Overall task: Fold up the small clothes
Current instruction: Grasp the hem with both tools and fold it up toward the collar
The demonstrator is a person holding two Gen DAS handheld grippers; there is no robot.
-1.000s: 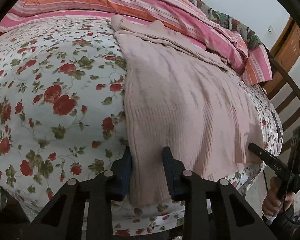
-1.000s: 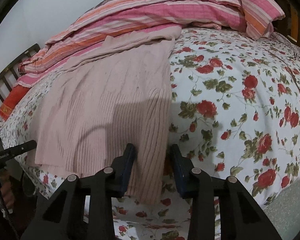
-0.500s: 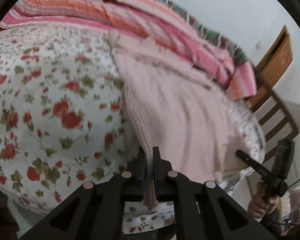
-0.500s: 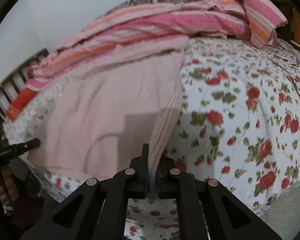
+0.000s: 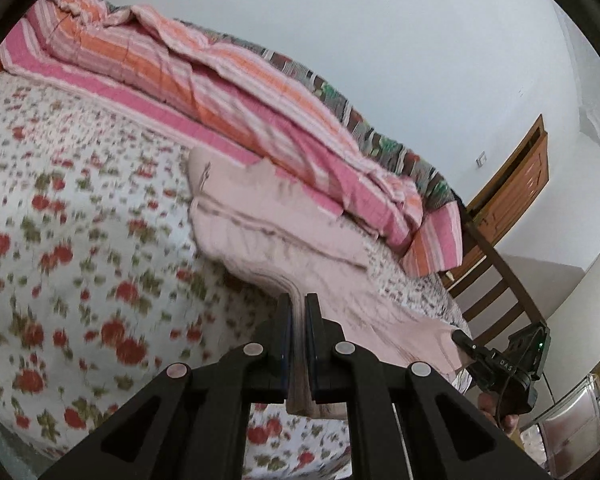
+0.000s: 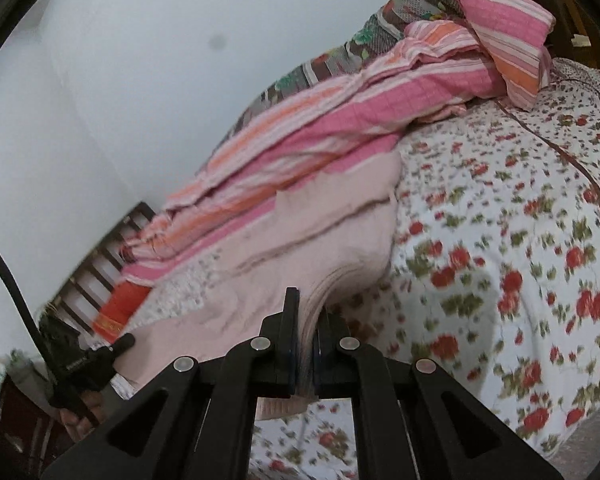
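Both tongs are pinching the sweater [image 5: 276,236] at its near hem: left tongs [image 5: 298,320] on the left corner, right tongs [image 6: 308,320] on the right corner. Judged by its drape, the knit is soft, limp and light; it stretches and sags between grips, so corners and hem are the correct holds. The sweater lies on the bed [image 5: 80,208]. Its long axis runs from the hem away to the collar end, which touches the striped quilt [image 5: 236,80].
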